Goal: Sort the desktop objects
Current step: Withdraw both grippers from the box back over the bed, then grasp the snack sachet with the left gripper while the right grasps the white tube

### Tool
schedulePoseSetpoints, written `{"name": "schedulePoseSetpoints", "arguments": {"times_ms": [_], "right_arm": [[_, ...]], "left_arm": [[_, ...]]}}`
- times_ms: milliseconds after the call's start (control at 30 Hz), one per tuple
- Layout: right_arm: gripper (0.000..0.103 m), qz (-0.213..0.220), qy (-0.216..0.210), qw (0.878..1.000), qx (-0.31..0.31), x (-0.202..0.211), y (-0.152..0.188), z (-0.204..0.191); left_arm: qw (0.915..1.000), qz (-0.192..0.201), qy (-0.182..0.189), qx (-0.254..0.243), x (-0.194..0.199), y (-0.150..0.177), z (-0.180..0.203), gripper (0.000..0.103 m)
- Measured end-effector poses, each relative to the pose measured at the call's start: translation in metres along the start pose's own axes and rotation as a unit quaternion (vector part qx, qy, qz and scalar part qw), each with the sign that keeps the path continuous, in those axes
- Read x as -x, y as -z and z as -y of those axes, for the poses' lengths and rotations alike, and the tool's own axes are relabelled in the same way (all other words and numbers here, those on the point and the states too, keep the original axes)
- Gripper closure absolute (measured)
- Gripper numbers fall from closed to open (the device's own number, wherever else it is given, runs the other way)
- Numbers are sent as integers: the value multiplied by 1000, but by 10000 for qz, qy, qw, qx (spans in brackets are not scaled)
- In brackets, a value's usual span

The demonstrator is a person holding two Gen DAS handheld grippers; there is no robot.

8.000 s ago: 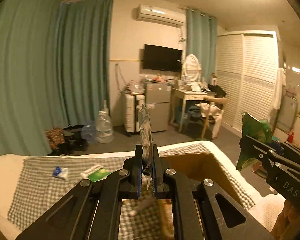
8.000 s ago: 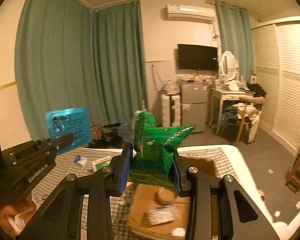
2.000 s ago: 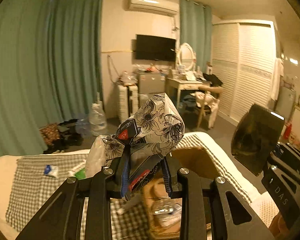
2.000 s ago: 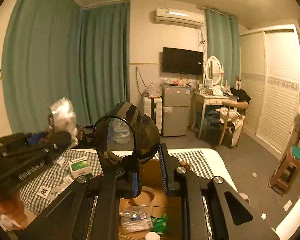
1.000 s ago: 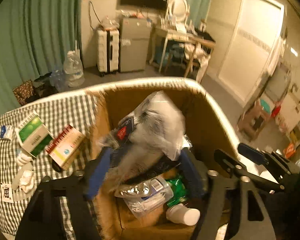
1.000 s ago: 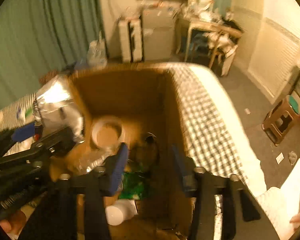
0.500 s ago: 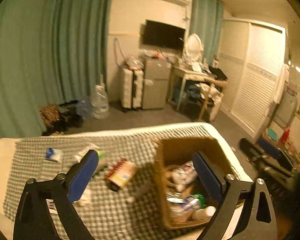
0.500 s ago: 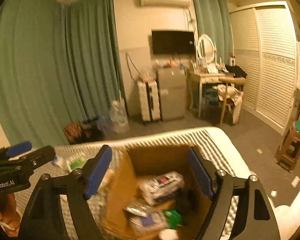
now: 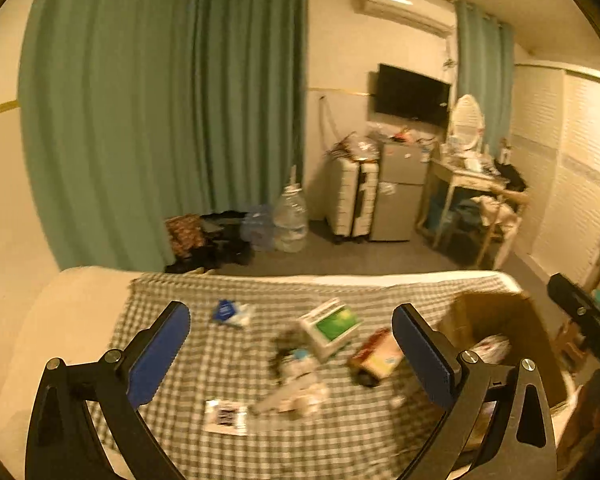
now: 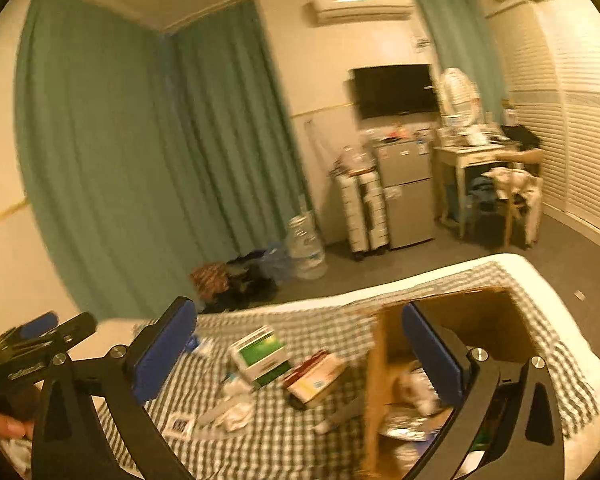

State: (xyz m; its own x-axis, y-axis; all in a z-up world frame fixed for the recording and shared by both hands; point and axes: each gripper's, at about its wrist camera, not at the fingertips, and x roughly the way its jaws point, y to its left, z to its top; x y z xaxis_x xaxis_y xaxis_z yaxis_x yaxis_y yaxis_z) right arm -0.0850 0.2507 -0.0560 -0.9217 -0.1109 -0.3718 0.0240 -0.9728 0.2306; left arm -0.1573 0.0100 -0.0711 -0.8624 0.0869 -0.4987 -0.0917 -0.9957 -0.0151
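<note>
**Both grippers empty above the bed, items still scattered on the checked cloth**

I see the bed (image 9: 60, 320) first, draped with a green-and-white checked cloth (image 9: 180, 360) that carries everything. At its right end stands the open cardboard box (image 10: 480, 312), with packets lying inside, blurred. My left gripper (image 9: 290, 354) hangs over the cloth with its blue-padded fingers (image 9: 158, 354) spread wide — nothing between them. My right gripper (image 10: 300, 354) is likewise released and empty; its right finger overlaps the box opening in the right wrist view.

Loose on the cloth, largest to smallest:
- a white-and-green carton (image 10: 260, 354), lying tilted, near the middle;
- a red-and-yellow carton (image 10: 316, 376) just beside it, between it and the box;
- crumpled white tissue (image 10: 232, 408) in front of both cartons;
- a small blue packet (image 9: 228, 312), apart to the left;
- a white card with a black printed code (image 9: 226, 416) — nearest my left gripper's camera.
</note>
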Motion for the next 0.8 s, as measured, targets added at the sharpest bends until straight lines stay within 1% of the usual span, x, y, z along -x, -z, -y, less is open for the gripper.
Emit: {"name": "schedulePoseSetpoints", "arguments": {"times_ms": [33, 133, 200, 267, 300, 333, 433, 467, 533, 567, 600, 633, 667, 700, 733, 767, 800], "right_arm": [[0, -67, -8, 10000, 39, -6, 7, -5], [0, -328, -7, 9994, 149, -37, 27, -22], [0, -632, -44, 9975, 311, -58, 44, -33], [0, -1063, 110, 9925, 596, -82, 63, -46], [0, -1174, 154, 9905, 698, -92, 72, -50], [0, -1237, 215, 9894, 732, -99, 79, -50], [0, -1620, 535, 9827, 717, -131, 107, -46], [0, -1770, 633, 9799, 667, -141, 115, -42], [0, -2051, 879, 9733, 531, -163, 131, -29], [0, -2133, 987, 9707, 498, -171, 137, -24], [0, -2242, 1144, 9666, 487, -179, 143, -18], [0, -2381, 1346, 9605, 503, -190, 155, -9], [0, -2571, 1493, 9534, 506, -198, 164, -1], [2, -2884, 1551, 9439, 427, -209, 176, 8], [2, -3096, 1521, 9380, 338, -217, 183, 13], [2, -3320, 1527, 9304, 283, -226, 191, 18], [3, -3428, 1602, 9252, 292, -232, 197, 21]], "left_arm": [[9999, -56, -124, 28, -8, 7, -11, 0], [9990, -232, -317, 193, -30, 23, -39, 0], [9975, -459, -420, 322, -52, 35, -59, 0], [9967, -578, -432, 384, -71, 47, -70, 0], [9961, -645, -444, 396, -80, 53, -74, 0], [9952, -762, -450, 417, -91, 61, -79, 0], [9895, -1268, -444, 534, -128, 89, -91, 0], [9855, -1508, -524, 570, -144, 103, -96, 0], [9789, -1841, -586, 659, -166, 121, -99, 0], [9740, -2070, -522, 754, -180, 134, -102, 0], [9704, -2220, -469, 822, -188, 140, -103, 0], [9652, -2428, -413, 875, -198, 148, -105, 0], [9564, -2760, -353, 885, -212, 159, -105, 0], [9494, -2994, -340, 886, -223, 167, -105, 0], [9404, -3260, -332, 905, -234, 179, -106, 0], [9210, -3756, -420, 944, -253, 200, -107, 0], [9084, -4032, -394, 1030, -264, 215, -111, 0]]}}
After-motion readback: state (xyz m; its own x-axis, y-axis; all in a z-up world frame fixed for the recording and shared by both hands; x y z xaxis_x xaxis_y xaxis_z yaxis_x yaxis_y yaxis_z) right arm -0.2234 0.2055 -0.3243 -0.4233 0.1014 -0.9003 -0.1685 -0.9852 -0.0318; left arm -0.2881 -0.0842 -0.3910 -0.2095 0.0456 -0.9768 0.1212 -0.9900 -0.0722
